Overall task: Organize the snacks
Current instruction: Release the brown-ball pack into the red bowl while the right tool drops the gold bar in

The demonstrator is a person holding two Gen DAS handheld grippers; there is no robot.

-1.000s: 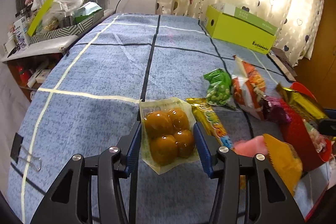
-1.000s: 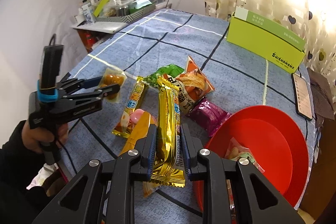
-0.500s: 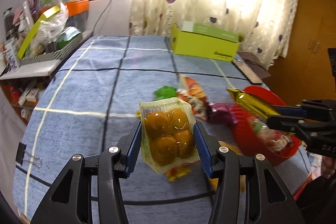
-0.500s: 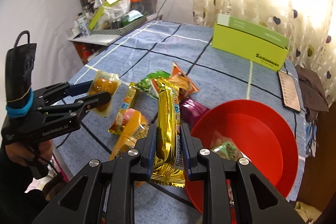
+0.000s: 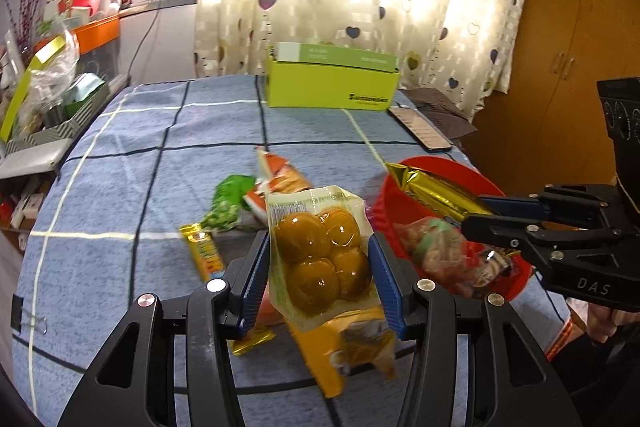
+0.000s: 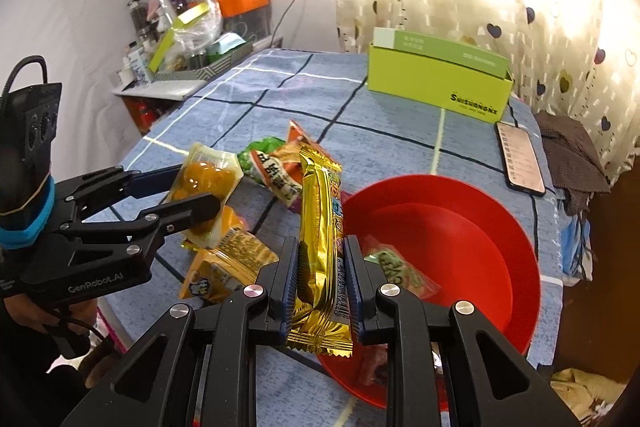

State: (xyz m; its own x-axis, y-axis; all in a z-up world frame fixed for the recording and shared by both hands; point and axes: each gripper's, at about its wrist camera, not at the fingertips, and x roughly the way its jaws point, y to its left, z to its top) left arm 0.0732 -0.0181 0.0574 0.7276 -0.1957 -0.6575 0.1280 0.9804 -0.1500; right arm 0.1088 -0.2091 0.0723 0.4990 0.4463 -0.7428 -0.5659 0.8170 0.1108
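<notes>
while the left gripper [image 5: 320,267] jaws clamp the egg pouch [image 5: 322,255], the right gripper [image 6: 320,279] jaws pinch the gold bar [image 6: 320,247].

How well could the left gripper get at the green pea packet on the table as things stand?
Probably not yet. The left gripper is shut on the egg pack, so its jaws are full. The pea packet lies uncovered ahead of it, beside the orange packet, so the path itself looks free.
</notes>
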